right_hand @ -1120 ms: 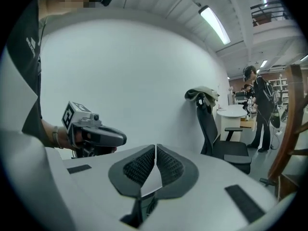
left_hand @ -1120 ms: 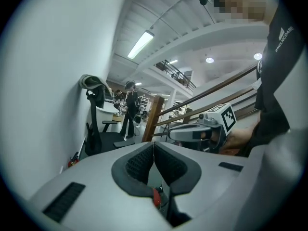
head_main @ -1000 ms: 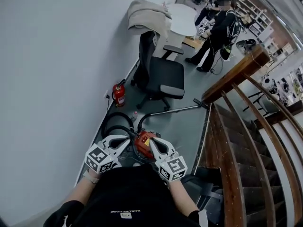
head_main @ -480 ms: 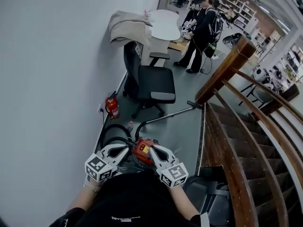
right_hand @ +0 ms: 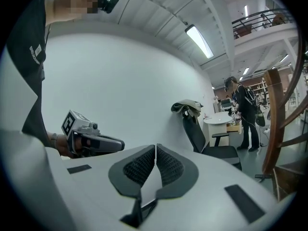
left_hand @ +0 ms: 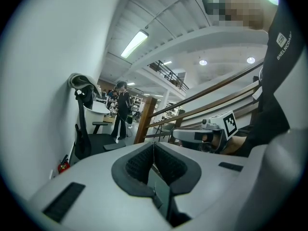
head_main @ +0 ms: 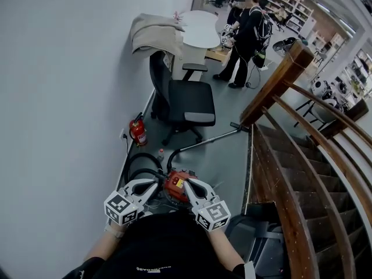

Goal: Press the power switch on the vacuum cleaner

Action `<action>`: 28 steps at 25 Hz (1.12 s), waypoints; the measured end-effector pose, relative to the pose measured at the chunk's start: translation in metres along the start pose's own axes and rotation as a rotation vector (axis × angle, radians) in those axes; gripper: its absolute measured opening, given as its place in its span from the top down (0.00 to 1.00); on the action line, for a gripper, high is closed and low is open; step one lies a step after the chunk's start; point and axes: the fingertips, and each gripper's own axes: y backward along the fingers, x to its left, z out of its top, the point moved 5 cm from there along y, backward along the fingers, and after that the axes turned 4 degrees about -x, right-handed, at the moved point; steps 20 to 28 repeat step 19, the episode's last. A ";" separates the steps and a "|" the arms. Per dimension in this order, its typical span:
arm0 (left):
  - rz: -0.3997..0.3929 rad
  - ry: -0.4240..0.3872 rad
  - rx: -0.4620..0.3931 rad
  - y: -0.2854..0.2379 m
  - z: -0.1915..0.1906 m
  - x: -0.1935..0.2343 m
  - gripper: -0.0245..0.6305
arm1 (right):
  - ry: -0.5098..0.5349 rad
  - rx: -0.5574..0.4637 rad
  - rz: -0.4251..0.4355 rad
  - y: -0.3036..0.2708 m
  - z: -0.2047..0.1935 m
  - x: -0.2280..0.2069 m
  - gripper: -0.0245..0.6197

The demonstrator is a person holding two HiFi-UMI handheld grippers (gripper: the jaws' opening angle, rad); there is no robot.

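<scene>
Your left gripper (head_main: 152,185) and your right gripper (head_main: 189,185) are held low in front of your body, and both point at the vacuum cleaner (head_main: 174,183). It sits on the smooth grey floor (head_main: 229,156) just past their tips. I cannot tell if either tip touches it.

The vacuum body is a rounded red plastic shell. A black ribbed hose (head_main: 135,160) curls in a loop to its left, and a thin shiny metal tube (head_main: 210,138) runs away from it over the floor toward the stairs.

In each gripper view the two jaws are fully together. The dark ribbed pads (left_hand: 137,165) of the left one meet along a thin line, the same for the right one, and neither has anything between them.

Behind the vacuum stands a black office chair (head_main: 192,100), with a beige cloth (head_main: 152,32) hanging over its back. A small red fire extinguisher (head_main: 138,131) stands at the white wall (head_main: 64,97). At your right goes a brown wooden railing (head_main: 279,77) with curved bars
</scene>
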 end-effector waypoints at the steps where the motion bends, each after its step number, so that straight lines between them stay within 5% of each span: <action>1: 0.002 0.001 0.001 0.000 0.000 0.001 0.94 | -0.004 0.000 -0.003 0.000 -0.001 -0.001 0.92; 28: -0.008 0.001 0.012 -0.009 0.005 0.005 0.94 | -0.047 -0.006 -0.023 0.002 -0.002 -0.012 0.92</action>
